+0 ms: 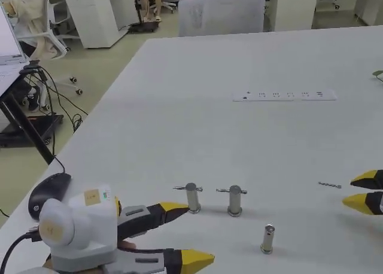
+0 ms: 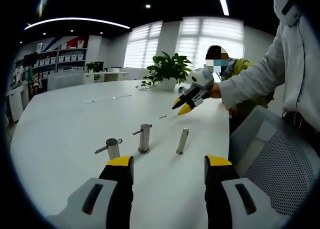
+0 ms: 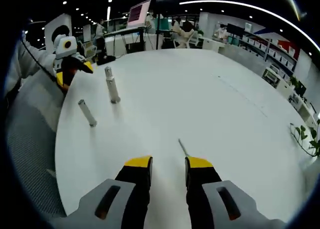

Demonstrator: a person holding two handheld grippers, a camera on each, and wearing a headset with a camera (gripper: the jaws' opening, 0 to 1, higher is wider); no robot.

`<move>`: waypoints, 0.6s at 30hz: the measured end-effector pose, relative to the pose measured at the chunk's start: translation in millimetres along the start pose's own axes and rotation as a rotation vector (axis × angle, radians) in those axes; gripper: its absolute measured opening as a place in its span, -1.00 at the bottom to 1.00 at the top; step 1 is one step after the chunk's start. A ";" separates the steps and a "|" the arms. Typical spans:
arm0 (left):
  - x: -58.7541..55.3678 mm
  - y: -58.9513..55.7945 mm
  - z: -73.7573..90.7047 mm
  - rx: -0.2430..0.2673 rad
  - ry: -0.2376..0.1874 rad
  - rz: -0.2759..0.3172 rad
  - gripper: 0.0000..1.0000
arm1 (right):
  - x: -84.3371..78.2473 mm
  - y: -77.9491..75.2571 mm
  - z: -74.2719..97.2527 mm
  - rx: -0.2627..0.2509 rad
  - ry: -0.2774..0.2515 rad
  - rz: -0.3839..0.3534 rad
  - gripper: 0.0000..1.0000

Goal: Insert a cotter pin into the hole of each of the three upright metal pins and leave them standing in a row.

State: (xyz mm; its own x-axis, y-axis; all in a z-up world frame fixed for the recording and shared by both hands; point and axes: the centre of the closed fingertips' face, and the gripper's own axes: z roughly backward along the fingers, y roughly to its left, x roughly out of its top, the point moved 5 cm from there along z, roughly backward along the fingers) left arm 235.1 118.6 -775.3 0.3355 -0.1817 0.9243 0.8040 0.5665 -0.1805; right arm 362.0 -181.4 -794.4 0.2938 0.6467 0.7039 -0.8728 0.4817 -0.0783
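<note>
Altogether three pins (image 1: pixel 234 201) — two fitted, one loose cotter pin (image 1: pixel 330 185)

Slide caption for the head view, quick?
Left pin, middle pin cottered; third pin bare; loose cotter pin lies by the open right gripper.

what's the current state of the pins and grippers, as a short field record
left gripper: open, empty, beside the fitted pins
right gripper: open, empty
fitted pins: two, upright, side by side, cotter pins through them
bare pin: upright, hole empty, nearer the person, out of line
loose cotter pin: lying flat just ahead of right gripper
</note>
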 end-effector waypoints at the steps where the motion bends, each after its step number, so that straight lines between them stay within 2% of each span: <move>1: -0.2 0.1 0.1 0.000 0.000 0.003 0.13 | -0.1 -4.3 -1.5 -0.006 0.008 0.010 -0.44; 11: -2.6 2.3 3.3 0.012 0.005 0.011 0.12 | 3.3 -23.1 -13.9 0.013 0.055 0.048 -0.49; 18: -2.3 2.2 4.5 0.010 0.004 0.014 0.13 | 4.4 -28.1 -22.5 0.065 0.084 0.063 -0.54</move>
State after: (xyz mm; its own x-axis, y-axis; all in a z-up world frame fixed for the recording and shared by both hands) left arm 233.9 123.9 -776.3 0.3484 -0.1772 0.9205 0.7942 0.5774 -0.1894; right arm 396.6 -178.8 -805.0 0.2665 0.7231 0.6372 -0.9131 0.4010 -0.0732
